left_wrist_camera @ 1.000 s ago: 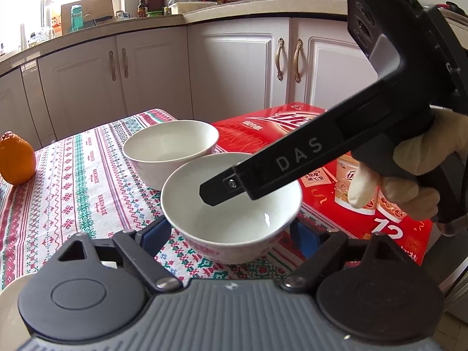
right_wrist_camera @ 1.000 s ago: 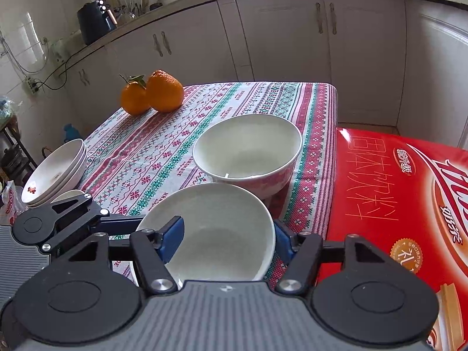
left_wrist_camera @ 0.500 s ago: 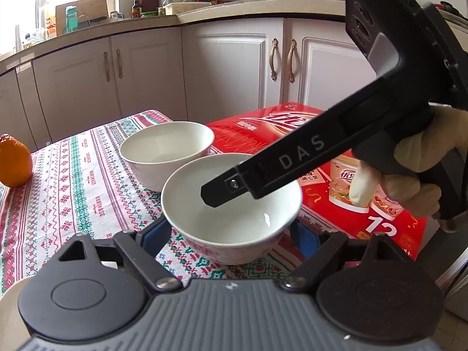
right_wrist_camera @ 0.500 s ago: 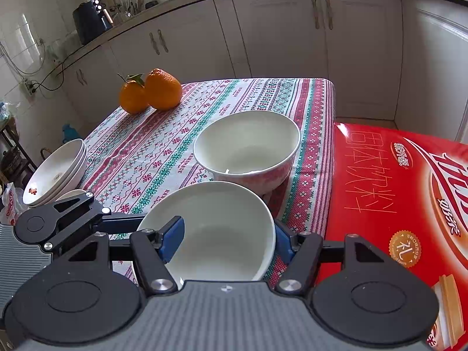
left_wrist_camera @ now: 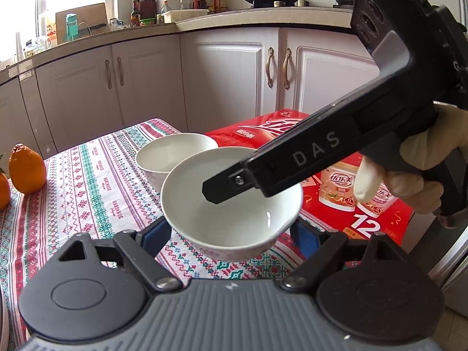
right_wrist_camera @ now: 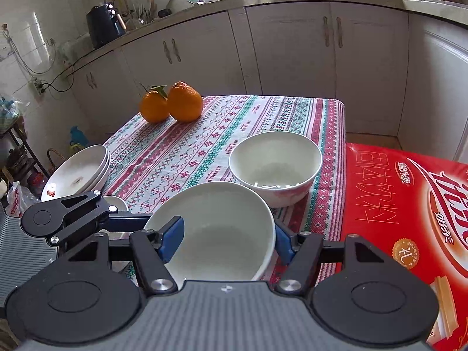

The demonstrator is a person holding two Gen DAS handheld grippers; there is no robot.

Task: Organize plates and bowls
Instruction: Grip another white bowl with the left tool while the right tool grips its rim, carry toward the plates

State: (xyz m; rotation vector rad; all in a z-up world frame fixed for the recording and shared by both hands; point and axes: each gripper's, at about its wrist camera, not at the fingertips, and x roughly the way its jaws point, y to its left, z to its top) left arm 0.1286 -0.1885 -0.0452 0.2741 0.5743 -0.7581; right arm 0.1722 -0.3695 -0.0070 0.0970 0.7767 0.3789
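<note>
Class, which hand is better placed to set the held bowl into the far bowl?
Probably right: the right gripper clamps the held bowl, one pad inside it, with the far bowl straight ahead. The left gripper merely straddles its sides.

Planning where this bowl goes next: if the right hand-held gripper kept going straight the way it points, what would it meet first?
Probably the second white bowl standing on the tablecloth just ahead. The right hand-held gripper is shut on the near bowl, so that bowl's far rim would likely touch first, though depth is hard to judge.
</note>
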